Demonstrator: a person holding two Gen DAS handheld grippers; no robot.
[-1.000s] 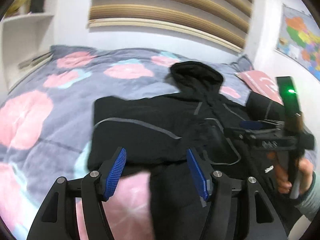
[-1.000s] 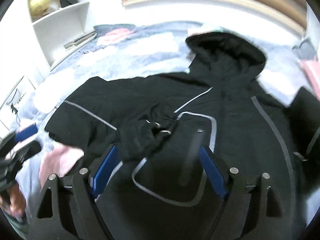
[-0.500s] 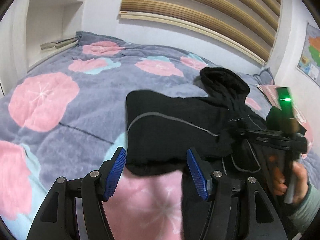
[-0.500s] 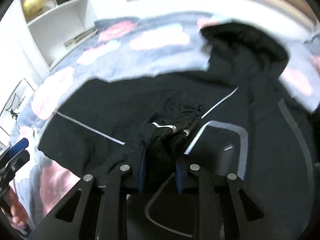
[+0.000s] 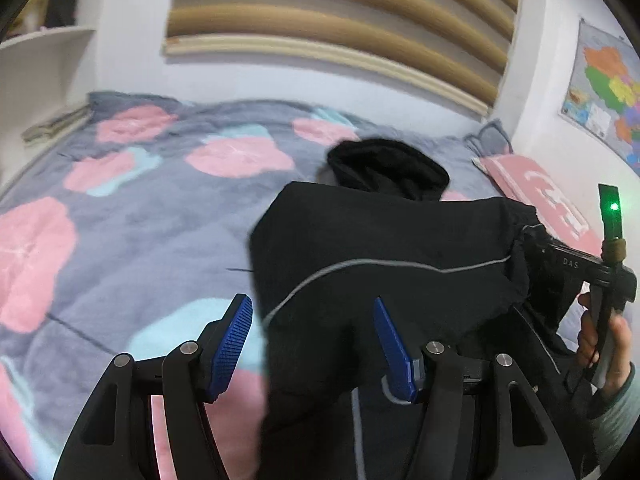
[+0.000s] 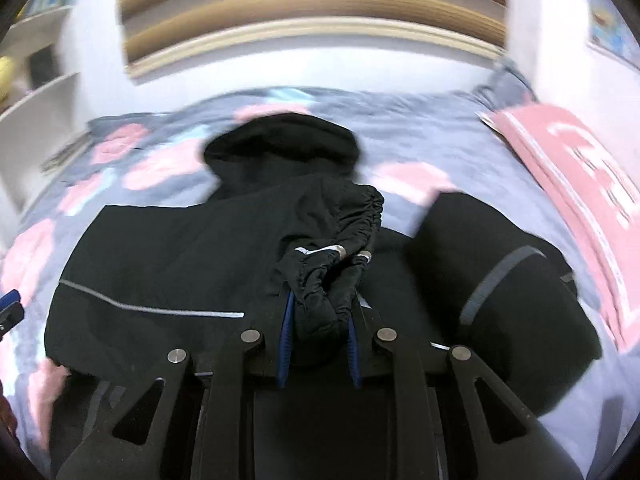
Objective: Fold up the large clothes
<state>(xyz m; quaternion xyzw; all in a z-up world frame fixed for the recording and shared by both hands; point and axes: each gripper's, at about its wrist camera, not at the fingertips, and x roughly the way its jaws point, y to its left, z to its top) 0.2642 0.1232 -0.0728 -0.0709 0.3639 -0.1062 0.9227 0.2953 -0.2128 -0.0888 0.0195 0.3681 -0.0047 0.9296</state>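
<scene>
A black hooded jacket [image 5: 384,248] with thin grey piping lies on the flowered bed cover [image 5: 120,216]. Its hood [image 6: 280,148] points toward the headboard. My right gripper [image 6: 318,312] is shut on the gathered cuff of the left sleeve [image 6: 332,240] and holds that sleeve lifted across the jacket's body. In the left wrist view the right gripper [image 5: 532,240] shows at the right with the sleeve stretched from it. My left gripper [image 5: 312,344] is open and empty, low over the jacket's left edge.
A pink pillow [image 6: 580,176] lies at the bed's right side. White shelves [image 5: 44,64] stand at the left wall. A slatted wooden headboard [image 5: 340,20] is behind the bed. A map [image 5: 608,92] hangs on the right wall.
My right gripper closed on the sleeve cuff and has lifted it up and across the jacket. My left gripper stayed open and shifted along the jacket's left edge.
</scene>
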